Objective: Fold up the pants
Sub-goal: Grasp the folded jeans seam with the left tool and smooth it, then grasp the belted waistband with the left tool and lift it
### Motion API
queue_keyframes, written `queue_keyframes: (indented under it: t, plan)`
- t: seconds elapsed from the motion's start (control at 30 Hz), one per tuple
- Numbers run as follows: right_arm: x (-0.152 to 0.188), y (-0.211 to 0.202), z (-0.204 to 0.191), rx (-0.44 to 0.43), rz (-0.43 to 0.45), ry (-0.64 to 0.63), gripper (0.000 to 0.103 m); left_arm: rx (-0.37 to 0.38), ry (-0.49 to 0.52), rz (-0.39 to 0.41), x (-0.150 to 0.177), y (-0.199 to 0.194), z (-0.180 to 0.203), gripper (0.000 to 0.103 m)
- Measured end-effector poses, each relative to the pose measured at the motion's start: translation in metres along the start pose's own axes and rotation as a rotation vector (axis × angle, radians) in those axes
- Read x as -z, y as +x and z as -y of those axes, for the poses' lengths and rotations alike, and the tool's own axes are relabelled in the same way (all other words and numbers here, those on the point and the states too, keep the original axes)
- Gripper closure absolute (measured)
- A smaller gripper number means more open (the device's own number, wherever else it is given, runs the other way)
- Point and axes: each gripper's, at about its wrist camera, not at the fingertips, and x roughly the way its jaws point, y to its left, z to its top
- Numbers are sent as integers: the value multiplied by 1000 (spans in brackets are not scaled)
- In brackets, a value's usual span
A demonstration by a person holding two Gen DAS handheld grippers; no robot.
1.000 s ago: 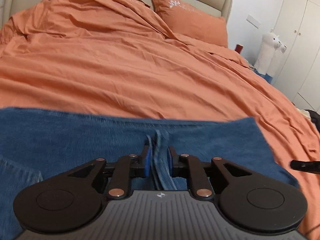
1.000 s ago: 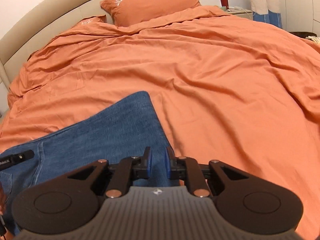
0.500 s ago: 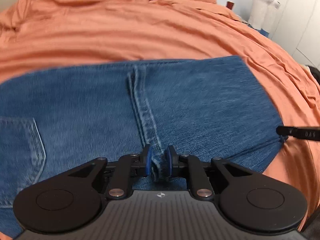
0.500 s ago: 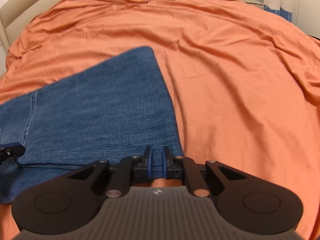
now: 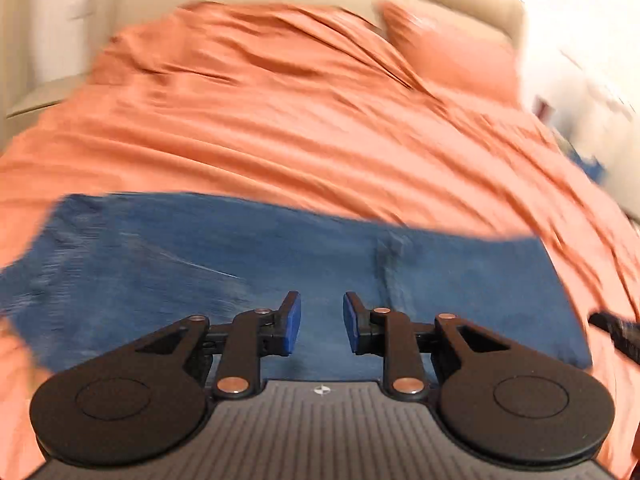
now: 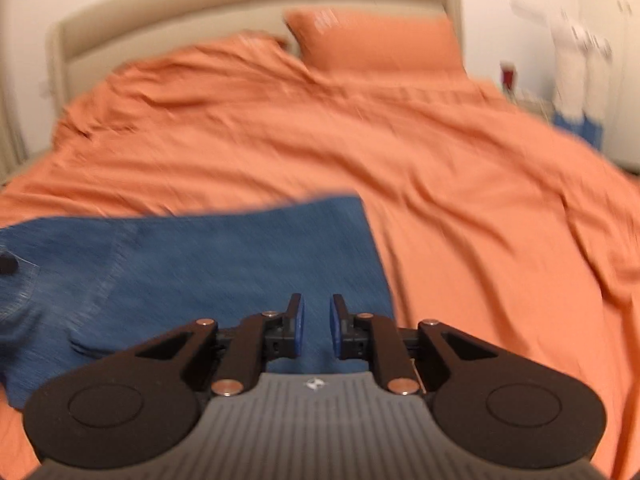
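Blue denim pants (image 5: 248,264) lie flat, folded into a wide band, on the orange bed cover (image 5: 280,128). My left gripper (image 5: 322,322) is open and empty just above the near part of the denim, left of its seam. In the right wrist view the pants (image 6: 224,264) spread to the left, and my right gripper (image 6: 317,330) is open and empty over their near right corner. The other gripper's tip (image 5: 616,330) shows at the right edge of the left wrist view. Both views are motion-blurred.
Orange pillows (image 6: 376,42) lean on the beige headboard (image 6: 248,12) at the far end. A white plush toy (image 6: 576,64) and a nightstand with a red item (image 6: 509,74) stand to the right of the bed. The orange cover (image 6: 480,200) stretches wide to the right.
Both grippers have opened and let go of the denim. Both have lifted and tilted up, so more of the bed and headboard shows. The pants now lie flat.
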Motion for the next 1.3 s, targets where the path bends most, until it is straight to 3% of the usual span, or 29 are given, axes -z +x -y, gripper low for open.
queue_keyframes:
  t: [0.17,0.3,0.5,0.67,0.77,0.93,1.1,1.2,1.3]
  plan:
    - [-7,-8,-43,-94,67,-109,78,-74,-162,37,-7,-23,-62,65]
    - [-11,1,-68,-152,46,-129,78,-99,-337,63,-5,-33,-117,57]
    - [-8,22,-97,-178,25,-174,78,-83,-689,66,14,-23,-193,56]
    - [-9,44,-104,-213,-3,-135,78,-165,-895,40,37,-19,-234,57]
    - [-9,56,-107,-230,-9,-106,78,-154,-998,30,47,-11,-251,57]
    - [-6,71,-112,-252,-13,-124,78,-85,-1103,-12,50,23,-270,56]
    - [-4,87,-103,-270,-58,-96,78,-121,-1073,-10,48,43,-275,55]
    - [1,104,-98,-286,-163,-79,78,-136,-1062,16,47,45,-274,66]
    - [4,109,-102,-286,-179,-126,78,-172,-1004,56,41,38,-264,77]
